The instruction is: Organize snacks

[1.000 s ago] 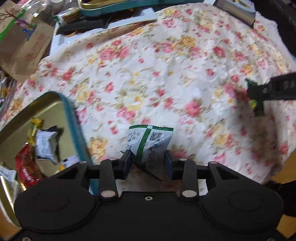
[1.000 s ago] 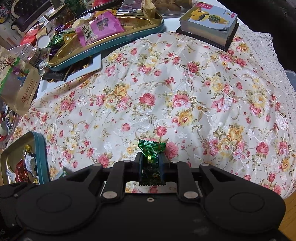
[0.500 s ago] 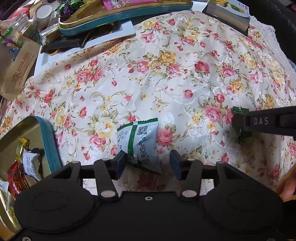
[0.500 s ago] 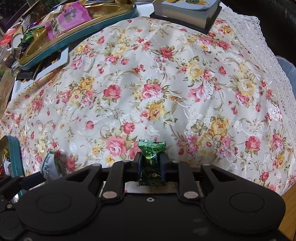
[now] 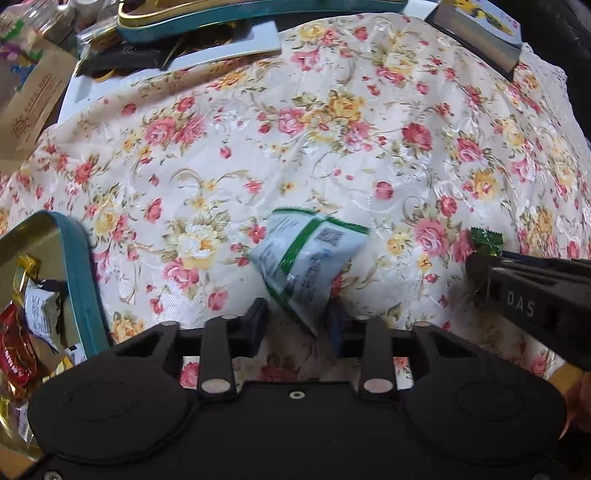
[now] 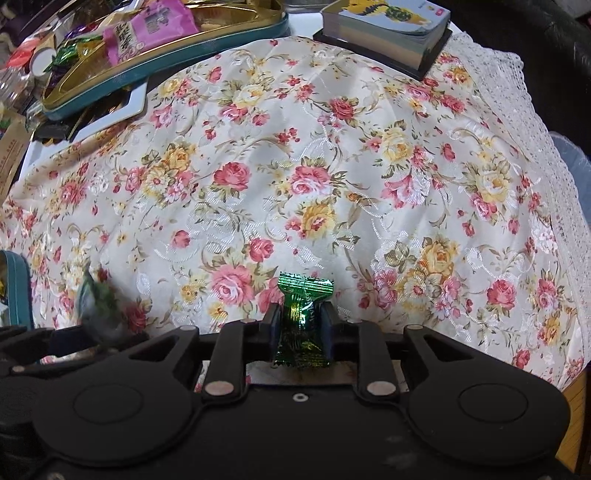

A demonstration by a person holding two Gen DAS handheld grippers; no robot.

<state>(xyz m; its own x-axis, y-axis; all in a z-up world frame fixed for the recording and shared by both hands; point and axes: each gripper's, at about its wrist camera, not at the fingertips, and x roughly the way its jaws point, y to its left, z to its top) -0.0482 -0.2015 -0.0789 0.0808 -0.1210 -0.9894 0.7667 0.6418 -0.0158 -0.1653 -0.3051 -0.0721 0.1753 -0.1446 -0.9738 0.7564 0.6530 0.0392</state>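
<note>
1. At the far left of the left wrist view, an open teal tin (image 5: 79, 280) with a gold inside is seen at the edge of the flowered tablecloth (image 5: 332, 147). Wrapped sweets (image 5: 14, 354) are already lying in it.
2. Behind the tin, at the upper left, a brown paper bag (image 5: 33, 99) is laid flat beside the cloth.
3. In the middle, the left gripper (image 5: 297, 323) is pointed down at the cloth. Its jaws have just been closing, and the lower corner of a white and green snack packet (image 5: 306, 258) is caught between them. The claw is therefore read as closed on the packet. The packet is tilted and slightly blurred, with its upper end leaning towards the right, and it is well apart from the tin.
4. Further right, the right gripper (image 6: 301, 321) is held just above the cloth. Its jaws are clamped on a small green sweet (image 6: 303, 314), which is kept upright, its crimped top sticking out past the fingertips.
5. At the back left of the right wrist view, a second teal tin (image 6: 166, 62) is seen with a pink packet (image 6: 147, 33) in it.
6. At the back right, a thick book (image 6: 388, 33) is laid on the corner of the cloth.
</note>
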